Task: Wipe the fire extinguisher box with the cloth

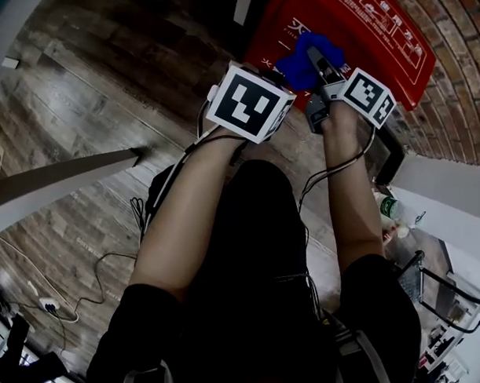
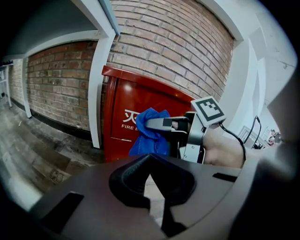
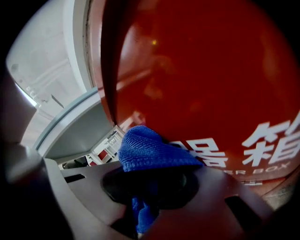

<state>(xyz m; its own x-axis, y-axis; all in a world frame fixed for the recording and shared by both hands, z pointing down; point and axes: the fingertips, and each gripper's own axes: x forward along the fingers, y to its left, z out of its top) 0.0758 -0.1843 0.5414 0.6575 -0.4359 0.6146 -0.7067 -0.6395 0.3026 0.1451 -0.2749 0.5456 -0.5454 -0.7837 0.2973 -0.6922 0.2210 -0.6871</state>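
Where the cloth is: the blue cloth (image 3: pixel 150 150) is clamped between the jaws of the right gripper (image 3: pixel 150 183), close before the red fire extinguisher box (image 3: pixel 201 70); contact cannot be told
Handling: judged soft, light and limp; best pinched at a bunched fold
Box: judged rigid and smooth
Left gripper (image 2: pixel 151 180): jaws pressed together, nothing held
Around: brick wall (image 2: pixel 178 42), white pillar (image 2: pixel 97 93) beside the box, cables (image 1: pixel 104 268) on the floor; nothing is seen blocking the front

Head view steeply down, left gripper view near the box (image 2: pixel 136 101), right gripper view almost against it, cloth (image 1: pixel 303 63) in all.
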